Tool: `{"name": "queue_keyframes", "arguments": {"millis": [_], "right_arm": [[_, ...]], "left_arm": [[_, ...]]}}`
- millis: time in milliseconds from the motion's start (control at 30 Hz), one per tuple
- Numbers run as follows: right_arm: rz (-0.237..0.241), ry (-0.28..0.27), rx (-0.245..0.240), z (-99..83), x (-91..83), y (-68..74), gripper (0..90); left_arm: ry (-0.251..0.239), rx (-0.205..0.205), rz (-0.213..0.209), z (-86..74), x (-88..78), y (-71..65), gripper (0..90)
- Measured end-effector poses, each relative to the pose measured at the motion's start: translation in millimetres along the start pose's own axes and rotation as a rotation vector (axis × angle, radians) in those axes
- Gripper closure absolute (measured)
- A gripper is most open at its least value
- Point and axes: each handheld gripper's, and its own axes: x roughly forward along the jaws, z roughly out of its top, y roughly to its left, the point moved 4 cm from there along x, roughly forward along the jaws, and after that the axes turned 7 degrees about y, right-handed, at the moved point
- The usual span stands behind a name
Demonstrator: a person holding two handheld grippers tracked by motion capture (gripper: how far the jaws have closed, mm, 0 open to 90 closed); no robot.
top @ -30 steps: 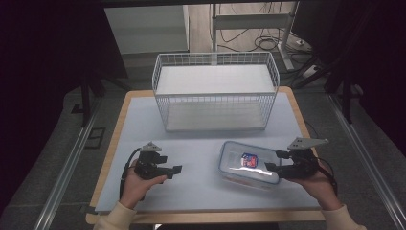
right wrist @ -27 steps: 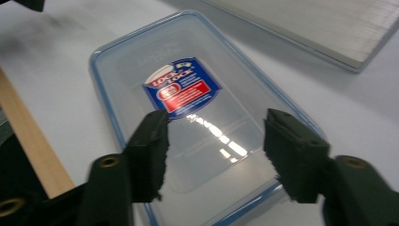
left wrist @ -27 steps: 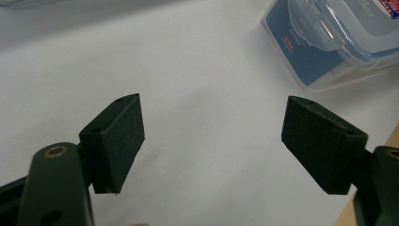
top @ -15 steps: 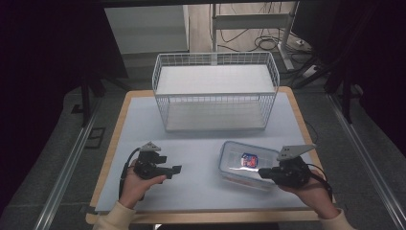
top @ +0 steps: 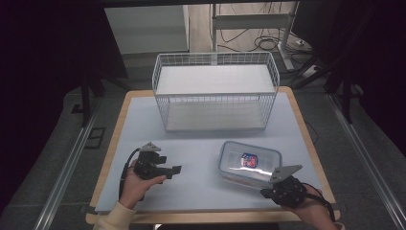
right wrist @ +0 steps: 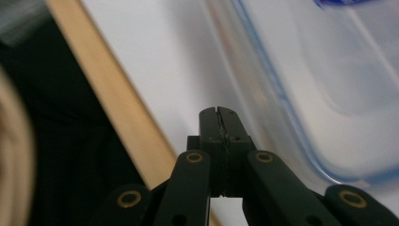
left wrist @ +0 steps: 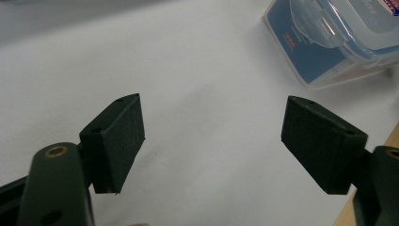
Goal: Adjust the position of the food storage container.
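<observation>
A pale worktop (top: 201,158) fills the centre of the high view, a white wire basket (top: 215,91) standing empty toward the top. At lower right a lidded clear container (top: 249,163) lies flat. The right gripper (top: 264,192), jaws pressed together on nothing, sits just beside its near edge at bottom right; the left gripper (top: 178,169), jaws spread, waits at lower left. The approach looks underway; next, the right jaws must part to grasp the container.
</observation>
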Motion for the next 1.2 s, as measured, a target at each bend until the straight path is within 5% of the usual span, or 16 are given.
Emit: {"name": "queue_keyframes", "arguments": {"millis": [667, 1033, 1200], "right_arm": [[-0.070, -0.040, 0.071, -8.3, 4.2, -35.7, 90.0], [-0.075, -0.051, 0.092, -9.6, 6.6, -41.1, 90.0], [-0.062, -0.076, 0.068, -6.0, -9.4, -28.2, 90.0]], "left_arm": [[0.009, 0.001, 0.010, -1.0, 2.6, 2.7, 21.8], [0.008, -0.005, 0.012, -1.3, 2.8, 4.6, 21.9], [0.008, -0.014, 0.011, -1.3, 3.4, 5.5, 21.8]]}}
